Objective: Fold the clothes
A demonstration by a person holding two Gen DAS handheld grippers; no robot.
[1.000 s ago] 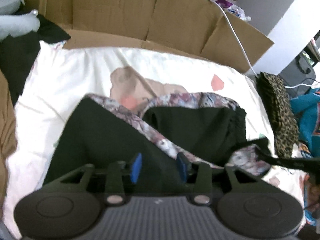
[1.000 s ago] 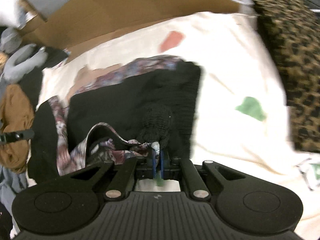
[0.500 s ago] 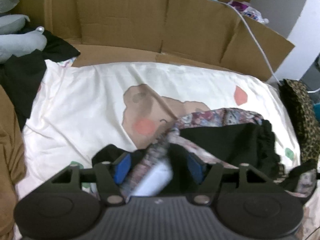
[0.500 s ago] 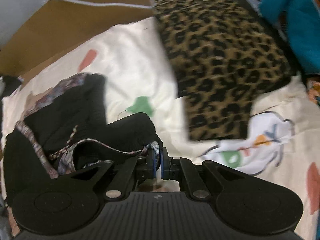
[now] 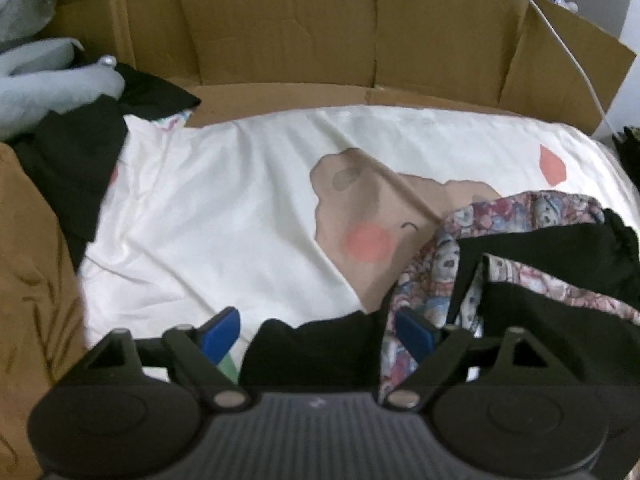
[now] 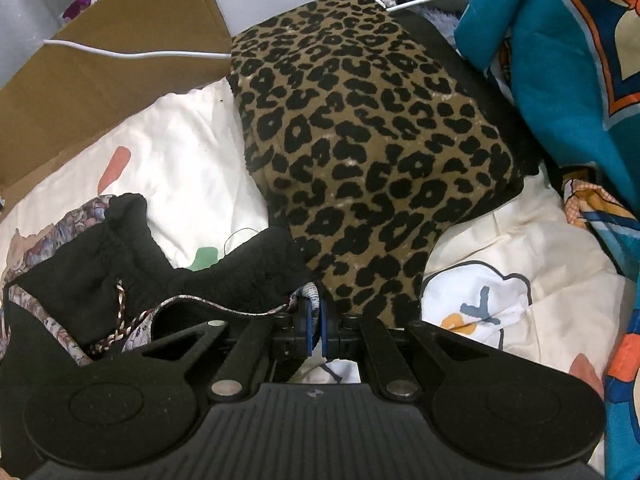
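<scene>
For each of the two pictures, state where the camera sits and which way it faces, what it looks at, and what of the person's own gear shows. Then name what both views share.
Left wrist: sits on the left tongs, faces down at the cream sheet; jaws opening around the black garment.
Right wrist: sits on the right tongs, shut on the black garment's edge, facing the leopard-print cloth.
Shared: garment, sheet, cardboard.

no readable text, labels, brands or numbers anywhere

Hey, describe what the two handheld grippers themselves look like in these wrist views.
The left gripper and right gripper match: matte black ribbed bodies, a round disc at each side, black linkage arms with silver pivot pins, and blue finger pads. No cables, hands or sleeves show.
</scene>
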